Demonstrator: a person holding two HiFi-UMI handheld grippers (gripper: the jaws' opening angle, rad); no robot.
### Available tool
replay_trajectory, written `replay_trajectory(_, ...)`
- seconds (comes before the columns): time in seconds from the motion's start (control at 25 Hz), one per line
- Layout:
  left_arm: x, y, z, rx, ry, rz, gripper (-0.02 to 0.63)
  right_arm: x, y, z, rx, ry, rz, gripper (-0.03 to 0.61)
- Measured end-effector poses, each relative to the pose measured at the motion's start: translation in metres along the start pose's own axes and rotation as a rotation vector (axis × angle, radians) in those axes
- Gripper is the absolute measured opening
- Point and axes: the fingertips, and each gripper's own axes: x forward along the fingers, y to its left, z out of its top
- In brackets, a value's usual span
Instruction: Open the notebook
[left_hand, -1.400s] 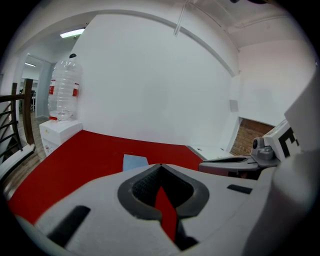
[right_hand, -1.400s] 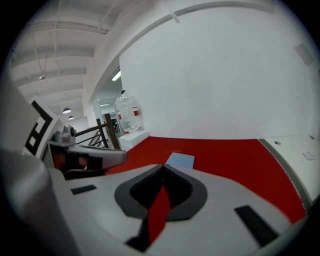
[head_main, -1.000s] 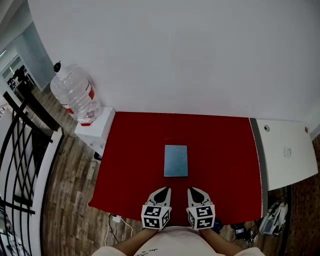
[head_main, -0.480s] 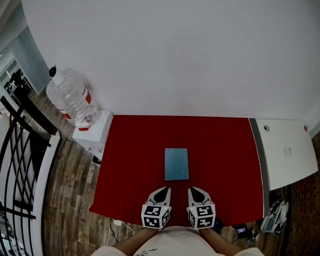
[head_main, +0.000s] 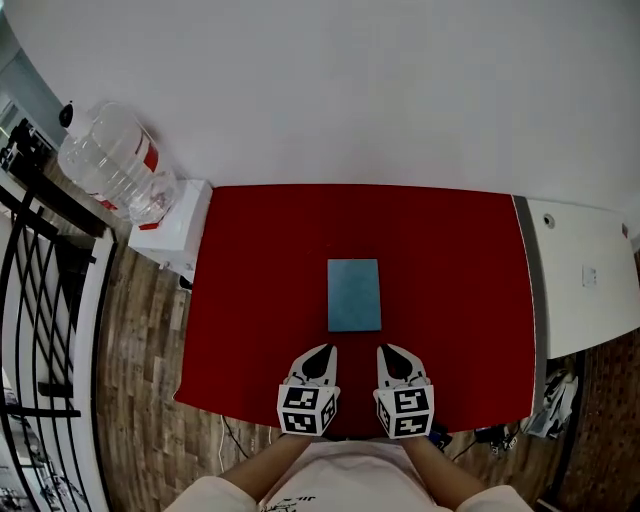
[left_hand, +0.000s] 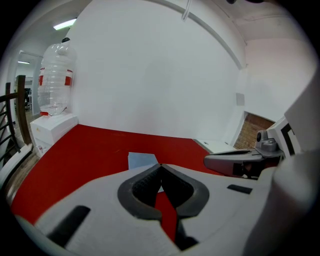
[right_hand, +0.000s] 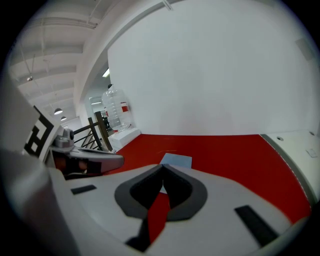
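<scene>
On red table (head_main: 450, 260), notebook (head_main: 354, 294) lengthwise toward the wall (head_main: 350, 90); left tongs (head_main: 324, 351) and right tongs (head_main: 386, 350) both together.

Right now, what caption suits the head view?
Closed blue notebook on red table; left gripper and right gripper, both shut, before it.

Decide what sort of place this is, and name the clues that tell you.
Probably an office or workroom: a red-covered table stands against a bare white wall, a large water bottle sits on a white dispenser, and a black railing borders the wood floor.
</scene>
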Motion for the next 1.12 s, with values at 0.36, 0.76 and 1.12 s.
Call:
replay_trajectory(0.36,0.037,0.021,-0.017,0.019,0.029,0.029,0.005,0.035,-0.015,-0.020,-0.012,0.013,-0.019,0.006)
replay_trajectory(0.76,0.081,0.049,-0.041,0.021,0.071,0.044,0.005,0.072,-0.034,-0.038,0.025,0.032,-0.040,0.006)
replay_trajectory(1.12,0.122,0.075,-0.072,-0.030,0.182,0.017,0.084,0.090,-0.028,-0.054,0.028,0.071,-0.009,0.006)
